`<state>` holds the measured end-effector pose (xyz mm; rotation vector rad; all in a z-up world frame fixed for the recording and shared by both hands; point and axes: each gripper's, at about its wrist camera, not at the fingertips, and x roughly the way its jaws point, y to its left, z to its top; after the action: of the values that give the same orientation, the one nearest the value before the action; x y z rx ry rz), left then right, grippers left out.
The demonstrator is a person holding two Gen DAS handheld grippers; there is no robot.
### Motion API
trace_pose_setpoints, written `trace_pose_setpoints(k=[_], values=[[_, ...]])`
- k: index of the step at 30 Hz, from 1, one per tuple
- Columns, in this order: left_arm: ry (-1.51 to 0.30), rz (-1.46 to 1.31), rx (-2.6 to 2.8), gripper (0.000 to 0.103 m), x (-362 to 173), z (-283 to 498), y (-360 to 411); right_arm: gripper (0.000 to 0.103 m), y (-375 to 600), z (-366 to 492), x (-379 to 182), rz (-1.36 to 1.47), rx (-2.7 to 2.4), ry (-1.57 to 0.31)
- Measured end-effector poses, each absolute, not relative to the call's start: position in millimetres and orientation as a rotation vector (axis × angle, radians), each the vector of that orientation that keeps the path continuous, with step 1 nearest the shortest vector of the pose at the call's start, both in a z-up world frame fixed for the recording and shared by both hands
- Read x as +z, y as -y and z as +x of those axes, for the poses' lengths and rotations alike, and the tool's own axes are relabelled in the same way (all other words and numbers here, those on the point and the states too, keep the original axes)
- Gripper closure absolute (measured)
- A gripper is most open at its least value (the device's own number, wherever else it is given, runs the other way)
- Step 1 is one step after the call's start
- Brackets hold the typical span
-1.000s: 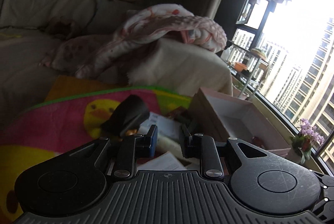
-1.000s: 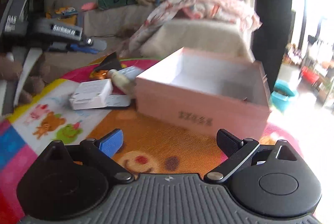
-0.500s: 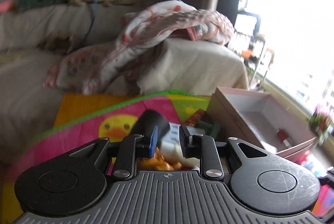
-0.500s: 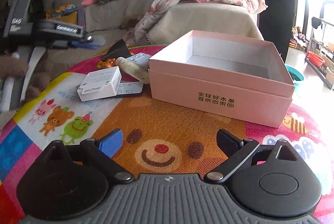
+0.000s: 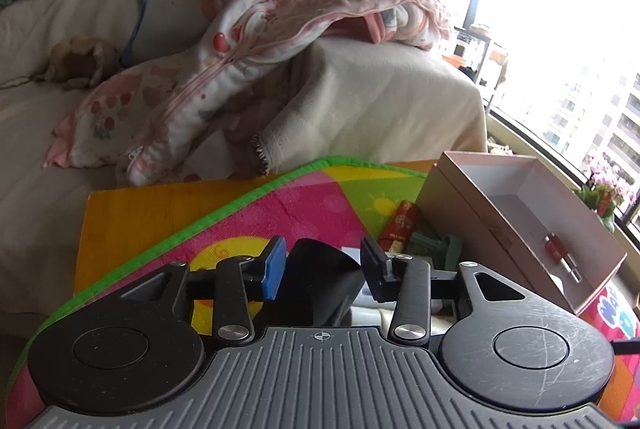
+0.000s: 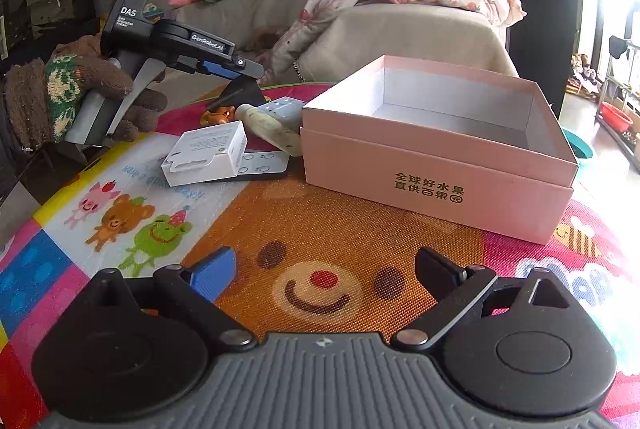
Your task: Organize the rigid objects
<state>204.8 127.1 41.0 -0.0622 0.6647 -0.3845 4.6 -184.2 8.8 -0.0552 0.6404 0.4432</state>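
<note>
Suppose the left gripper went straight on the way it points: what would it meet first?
The left gripper would most likely meet the black cone-shaped object first: it already sits between the open fingers. Depth is hard to judge, so whether the pads touch it cannot be told. Beyond lies the colourful mat.

Left tongs part-open, gloved hand on grip; right tongs wide open, low.

"DAS", "GenRobot.AI" on left gripper
</note>
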Motion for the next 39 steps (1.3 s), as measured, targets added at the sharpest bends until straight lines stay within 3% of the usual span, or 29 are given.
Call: trace_pose_setpoints(k=[9,16,27,39], values=[[-0.784,-0.102,-0.302,0.039,22.0,221.1,-126.9,0.006,182.7,5.5,7.7,-0.061,0.446,-0.647],[-0.771,-0.216,-0.282,0.039,20.2,196.7,-138.7,0.006,185.5,11.1,5.2,-0.036,0.441,-0.681],[-0.685,-0.388,-0.255,0.039,18.3,94.2,-158.2,0.006,161.0,11.9,12.9,-0.101,0.485,-0.668],[-0.687,-0.22,-0.28,0.04,18.0,6.5,-142.1,0.007,62.4,39.2,28.4,-0.301,0.596,-0.582]])
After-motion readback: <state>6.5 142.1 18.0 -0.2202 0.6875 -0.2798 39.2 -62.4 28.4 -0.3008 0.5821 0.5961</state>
